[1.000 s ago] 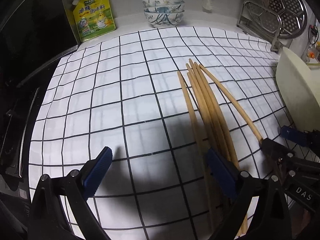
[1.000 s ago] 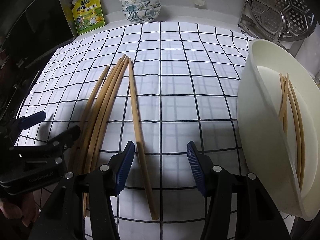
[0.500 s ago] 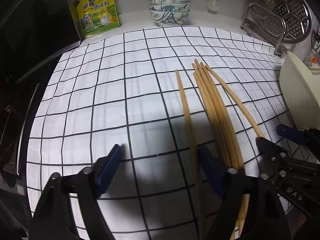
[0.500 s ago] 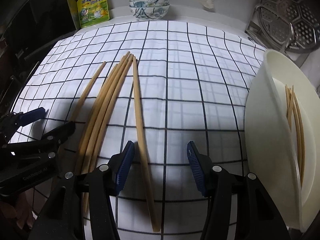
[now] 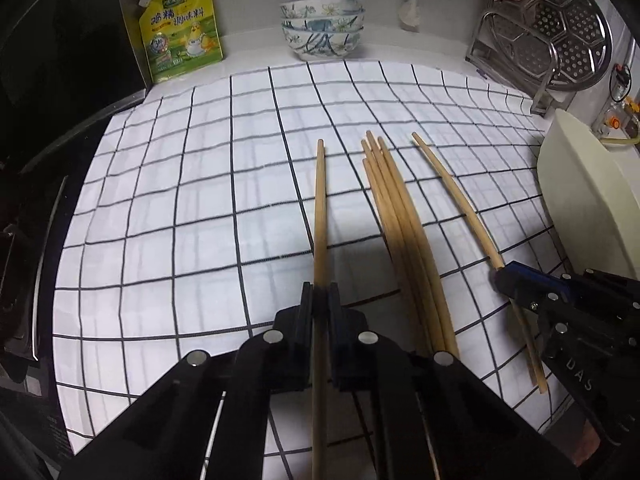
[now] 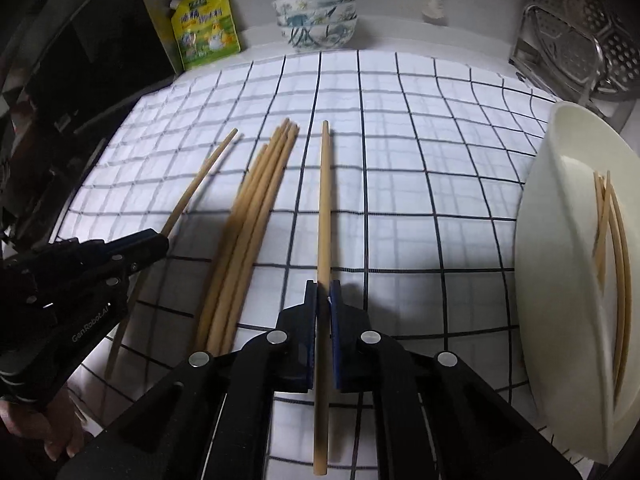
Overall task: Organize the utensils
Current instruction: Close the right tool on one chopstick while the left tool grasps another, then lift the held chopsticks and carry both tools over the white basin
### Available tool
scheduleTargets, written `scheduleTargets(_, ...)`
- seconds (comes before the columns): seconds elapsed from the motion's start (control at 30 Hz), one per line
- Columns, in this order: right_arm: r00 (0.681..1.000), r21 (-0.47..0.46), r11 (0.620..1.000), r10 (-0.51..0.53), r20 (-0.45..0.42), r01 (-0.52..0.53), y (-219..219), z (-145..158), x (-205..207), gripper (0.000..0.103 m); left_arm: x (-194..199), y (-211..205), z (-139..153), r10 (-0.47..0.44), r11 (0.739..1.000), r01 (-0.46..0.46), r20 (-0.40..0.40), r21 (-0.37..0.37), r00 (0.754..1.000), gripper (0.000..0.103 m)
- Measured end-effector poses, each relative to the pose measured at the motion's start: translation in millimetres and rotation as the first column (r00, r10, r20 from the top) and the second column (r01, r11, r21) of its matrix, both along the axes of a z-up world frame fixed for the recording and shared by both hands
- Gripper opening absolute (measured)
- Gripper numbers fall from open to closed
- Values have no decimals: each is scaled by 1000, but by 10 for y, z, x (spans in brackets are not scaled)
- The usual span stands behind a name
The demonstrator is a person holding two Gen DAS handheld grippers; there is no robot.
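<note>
Wooden chopsticks lie on a white checked cloth [image 5: 192,184]. My left gripper [image 5: 320,290] is shut on the leftmost chopstick [image 5: 320,200], which runs straight out between the pads. A bundle of several chopsticks [image 5: 400,224] lies to its right. My right gripper [image 6: 323,286] is shut on the rightmost chopstick [image 6: 325,200]. In the right wrist view the left gripper [image 6: 162,240] pinches its chopstick [image 6: 200,184] left of the bundle [image 6: 256,208]. A cream tub [image 6: 560,208] at the right holds a few chopsticks [image 6: 612,240].
Stacked patterned bowls [image 5: 322,28] and a yellow-green pouch [image 5: 180,28] stand at the back. A steel rack with a perforated steamer plate [image 5: 552,28] is at the back right. A dark glass stove top [image 5: 60,80] borders the cloth on the left.
Both grippers have closed, each on one outer chopstick. These two chopsticks now lie apart from the bundle in the middle.
</note>
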State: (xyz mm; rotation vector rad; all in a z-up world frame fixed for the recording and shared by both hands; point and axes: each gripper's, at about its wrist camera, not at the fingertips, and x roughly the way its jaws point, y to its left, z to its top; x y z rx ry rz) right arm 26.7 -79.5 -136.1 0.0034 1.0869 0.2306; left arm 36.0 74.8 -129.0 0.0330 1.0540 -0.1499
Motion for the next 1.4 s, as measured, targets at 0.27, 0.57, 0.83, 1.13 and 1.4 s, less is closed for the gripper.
scheduleTargets(0.27,997,89,996,-15,81,8,-130,502,-101,6,-59,-138,563,-22,1000,24,96,-21,995,8)
scheduleTargets(0.57,972,116,986,-137,190,116,-938,1034,-256,6,-45,-919,1180,-137,987,152,239,-44,961,8)
scheduleTargets(0.83,923,114,944,-327,204,309,-2008,1123,-395,6,38,-2039,1317,-289,946,318,276,-63,917,8)
scheduleTargets(1.13,897,136,903,-423,129,407,-2722,818,-350,6,139,-2943,972,-400,910,413,211,-20,892,8)
scheduleTargets(1.4,907,142,904,-415,70,403,-2866,505,-300,6,236,-3186,678,-406,913,408,144,15,902,8)
